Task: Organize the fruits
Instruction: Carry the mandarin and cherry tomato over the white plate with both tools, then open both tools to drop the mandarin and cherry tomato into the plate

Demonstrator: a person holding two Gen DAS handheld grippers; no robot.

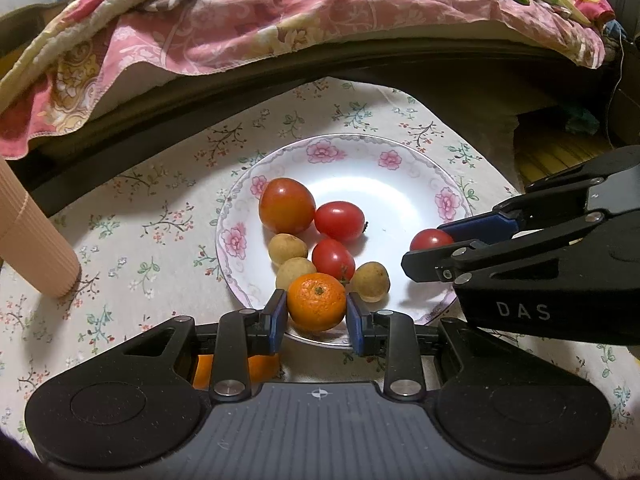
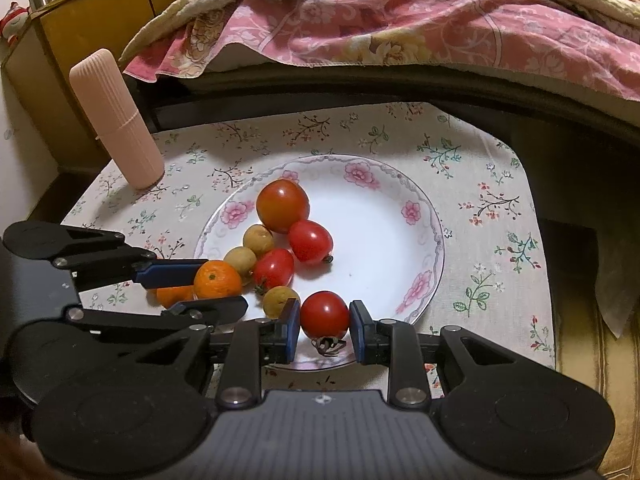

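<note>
"DAS" is printed on the right claw (image 1: pixel 430 246).

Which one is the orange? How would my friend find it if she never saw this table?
Look for the white plate with pink flowers on its rim, sitting on the floral tablecloth. At its near-left edge, the left gripper has its blue pads on either side of one round fruit. That is the small orange mandarin, the only bright orange, dimpled fruit among smooth red tomatoes and tan longans.

Plate (image 2: pixel 424 216) on the tablecloth (image 2: pixel 480 184), fruits in its left half, ribbed tube (image 2: pixel 116 120) behind-left of it, bedding (image 2: pixel 400 20) behind the table.
</note>
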